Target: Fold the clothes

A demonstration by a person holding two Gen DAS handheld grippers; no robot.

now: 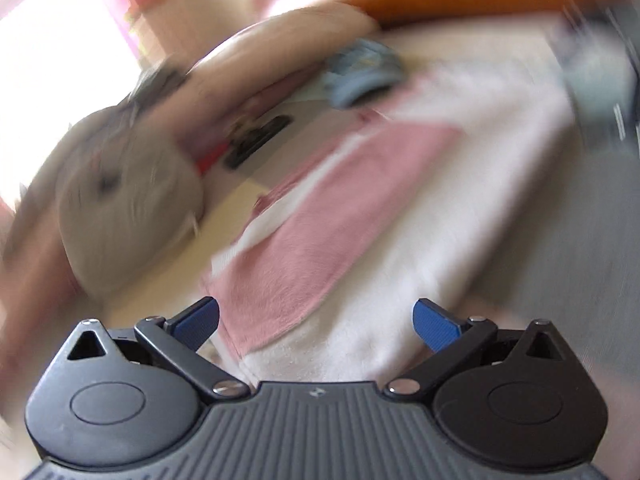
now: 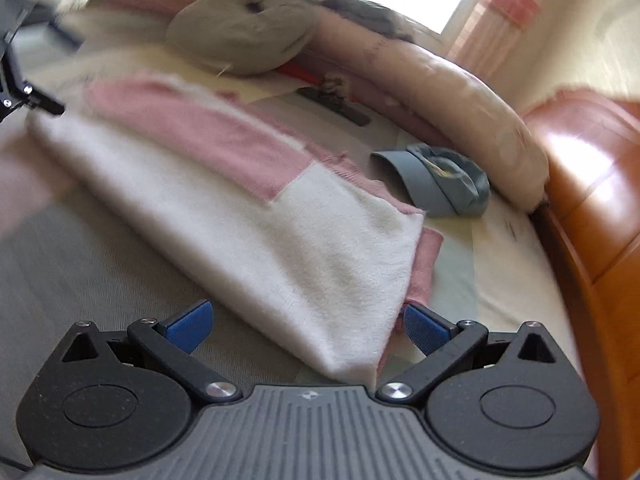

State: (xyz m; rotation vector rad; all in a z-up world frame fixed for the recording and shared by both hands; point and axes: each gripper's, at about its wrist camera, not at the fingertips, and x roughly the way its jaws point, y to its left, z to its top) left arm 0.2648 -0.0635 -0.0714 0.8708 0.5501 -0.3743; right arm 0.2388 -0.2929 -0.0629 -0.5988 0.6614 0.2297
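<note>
Hovering over the bed (image 2: 80, 240), I hold my left gripper (image 1: 316, 320) and my right gripper (image 2: 308, 326) with their blue pads spread wide, clamped on nothing. A folded white and pink garment (image 2: 240, 208) lies flat between them; its near corner reaches in between my right jaws, though I cannot tell whether a pad touches it. Beyond it sit a blue cap (image 2: 444, 184), a grey round cushion (image 2: 244, 32) and a long pink bolster (image 2: 460, 108). A small moulded mark sits on each gripper body, but no writing is readable.
</note>
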